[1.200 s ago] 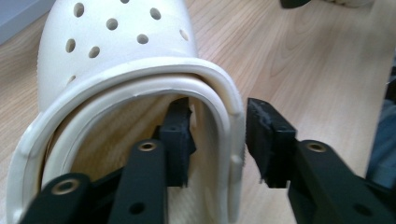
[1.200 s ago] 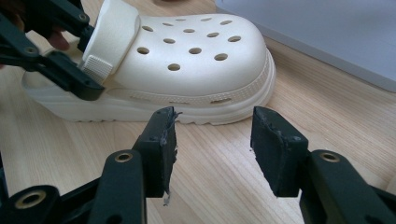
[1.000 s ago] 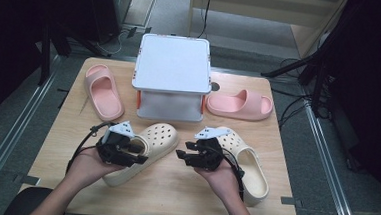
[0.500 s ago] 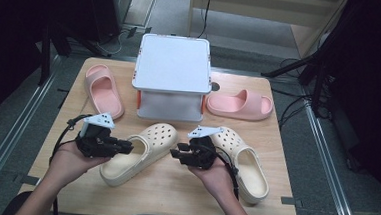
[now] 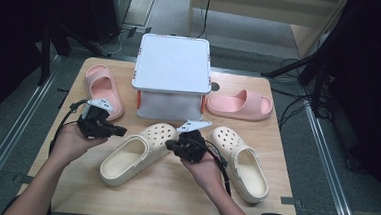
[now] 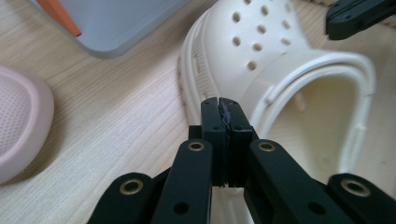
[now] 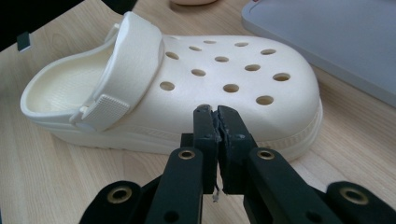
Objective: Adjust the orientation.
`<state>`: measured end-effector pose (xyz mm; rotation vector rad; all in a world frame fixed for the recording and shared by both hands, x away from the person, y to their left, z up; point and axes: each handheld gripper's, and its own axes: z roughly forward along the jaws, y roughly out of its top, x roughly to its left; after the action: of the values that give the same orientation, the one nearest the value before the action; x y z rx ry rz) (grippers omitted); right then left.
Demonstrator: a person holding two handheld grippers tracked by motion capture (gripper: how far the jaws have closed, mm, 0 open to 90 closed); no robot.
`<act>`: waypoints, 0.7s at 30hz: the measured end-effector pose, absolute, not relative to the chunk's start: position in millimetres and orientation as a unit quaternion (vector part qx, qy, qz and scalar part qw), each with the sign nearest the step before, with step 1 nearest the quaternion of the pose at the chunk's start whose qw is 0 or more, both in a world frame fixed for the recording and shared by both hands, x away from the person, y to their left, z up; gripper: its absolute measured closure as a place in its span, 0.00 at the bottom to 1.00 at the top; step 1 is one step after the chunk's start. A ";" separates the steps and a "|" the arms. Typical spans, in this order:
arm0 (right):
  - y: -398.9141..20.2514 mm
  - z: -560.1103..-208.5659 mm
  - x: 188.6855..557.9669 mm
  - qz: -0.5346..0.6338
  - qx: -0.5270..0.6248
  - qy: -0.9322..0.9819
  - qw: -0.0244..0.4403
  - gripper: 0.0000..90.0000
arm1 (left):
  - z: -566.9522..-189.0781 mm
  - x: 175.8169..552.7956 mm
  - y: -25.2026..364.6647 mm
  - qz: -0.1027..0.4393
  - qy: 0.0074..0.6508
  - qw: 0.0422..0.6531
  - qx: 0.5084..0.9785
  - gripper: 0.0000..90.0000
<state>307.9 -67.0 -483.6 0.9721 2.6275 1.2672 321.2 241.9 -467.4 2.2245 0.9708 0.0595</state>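
High view: both grippers, left [image 5: 119, 130] and right [image 5: 172, 145], have just clenched their fingers empty beside cream clogs [image 5: 138, 152].

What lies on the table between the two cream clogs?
In the high view, the right gripper and its hand lie between the left cream clog and the right cream clog.
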 end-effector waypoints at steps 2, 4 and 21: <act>-66.2 -485.8 305.7 0.410 0.317 0.854 0.034 0.98 | -469.0 320.1 242.0 0.029 0.371 0.352 0.859 0.99; -65.2 -488.3 304.2 0.415 0.319 0.852 0.030 0.97 | -469.7 320.0 242.6 0.032 0.371 0.354 0.858 0.99; -57.5 -498.5 304.2 0.402 0.317 0.858 0.045 0.96 | -481.5 318.0 236.1 0.020 0.370 0.350 0.861 0.99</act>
<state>304.2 -57.5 -498.5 0.9669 2.6204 1.2288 318.0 236.1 -481.5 2.2293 0.9581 0.0517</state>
